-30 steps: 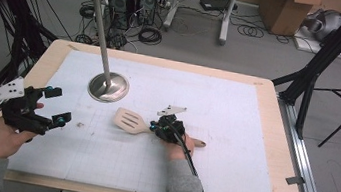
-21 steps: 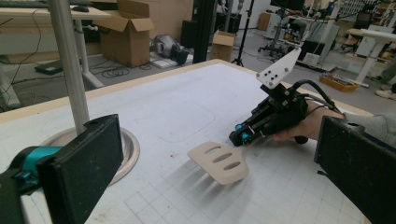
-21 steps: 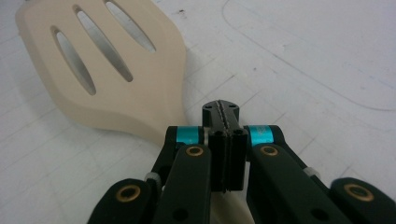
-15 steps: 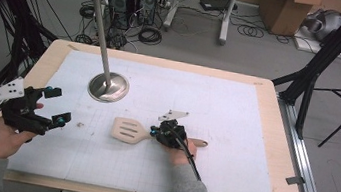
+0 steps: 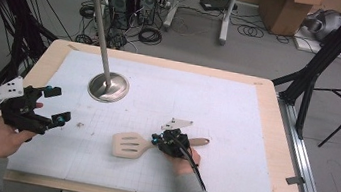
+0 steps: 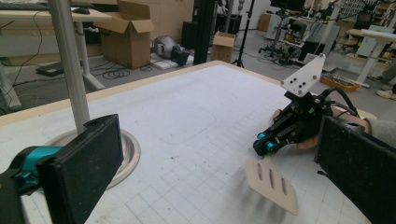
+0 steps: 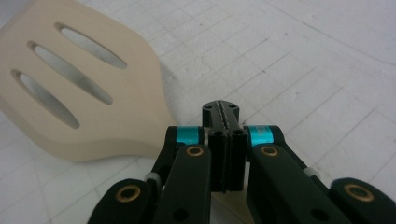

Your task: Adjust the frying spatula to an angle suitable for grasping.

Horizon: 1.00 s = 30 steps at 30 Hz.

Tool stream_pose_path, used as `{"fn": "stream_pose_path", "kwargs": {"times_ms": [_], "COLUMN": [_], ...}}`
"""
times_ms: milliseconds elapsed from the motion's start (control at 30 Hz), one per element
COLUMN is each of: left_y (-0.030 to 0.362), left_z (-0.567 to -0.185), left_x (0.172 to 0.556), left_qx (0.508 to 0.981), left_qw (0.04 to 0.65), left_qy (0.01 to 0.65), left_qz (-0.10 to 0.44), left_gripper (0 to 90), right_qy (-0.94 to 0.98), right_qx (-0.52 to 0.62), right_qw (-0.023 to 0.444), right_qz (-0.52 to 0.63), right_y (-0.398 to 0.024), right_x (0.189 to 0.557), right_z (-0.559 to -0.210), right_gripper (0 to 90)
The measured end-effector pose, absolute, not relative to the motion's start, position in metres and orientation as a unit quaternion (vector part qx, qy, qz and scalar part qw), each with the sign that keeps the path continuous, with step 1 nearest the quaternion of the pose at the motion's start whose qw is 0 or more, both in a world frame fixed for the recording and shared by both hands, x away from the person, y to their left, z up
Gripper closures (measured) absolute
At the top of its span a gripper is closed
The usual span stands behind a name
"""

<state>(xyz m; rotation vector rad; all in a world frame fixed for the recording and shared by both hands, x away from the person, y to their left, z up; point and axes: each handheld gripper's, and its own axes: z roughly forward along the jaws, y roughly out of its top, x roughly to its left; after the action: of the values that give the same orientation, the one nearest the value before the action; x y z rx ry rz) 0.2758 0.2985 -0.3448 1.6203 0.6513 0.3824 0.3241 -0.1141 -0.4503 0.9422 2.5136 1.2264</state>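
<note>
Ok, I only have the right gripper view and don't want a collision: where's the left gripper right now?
Observer: The left gripper is far off to the left of the spatula, open and holding nothing.
Operator: Anything else standing nearby?
Observer: A metal stand with a round base, on the far side of the spatula and a bit left.
Operator: Where does the handle end?
Observer: The handle pokes out past the right gripper, on its right side.

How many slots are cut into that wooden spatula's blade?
3. They run side by side through the spatula blade, clearest in the right gripper view: one near the top edge, one in the middle, one toward the left edge. None seems hidden.
</note>
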Motion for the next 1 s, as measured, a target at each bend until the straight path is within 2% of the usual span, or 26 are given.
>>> {"fn": "stream_pose_path", "kwargs": {"times_ms": [533,733,1000], "left_y": [0.295,0.294,0.289], "left_z": [-0.346,-0.346,-0.346], "left_x": [0.279,0.281,0.285], "left_qx": [0.711,0.710,0.711], "left_qw": [0.624,0.628,0.627], "left_qy": [0.281,0.275,0.274], "left_qz": [0.163,0.161,0.160], "left_gripper": [1.8,1.8,1.8], "right_qy": [0.843,0.833,0.833], "right_qx": [0.314,0.324,0.343], "right_qw": [0.095,0.110,0.125], "right_qz": [0.427,0.434,0.416], "right_y": [-0.127,-0.152,-0.189], "right_x": [0.315,0.312,0.299], "right_z": [-0.447,-0.432,-0.431], "right_gripper": [90.0,90.0,90.0]}}
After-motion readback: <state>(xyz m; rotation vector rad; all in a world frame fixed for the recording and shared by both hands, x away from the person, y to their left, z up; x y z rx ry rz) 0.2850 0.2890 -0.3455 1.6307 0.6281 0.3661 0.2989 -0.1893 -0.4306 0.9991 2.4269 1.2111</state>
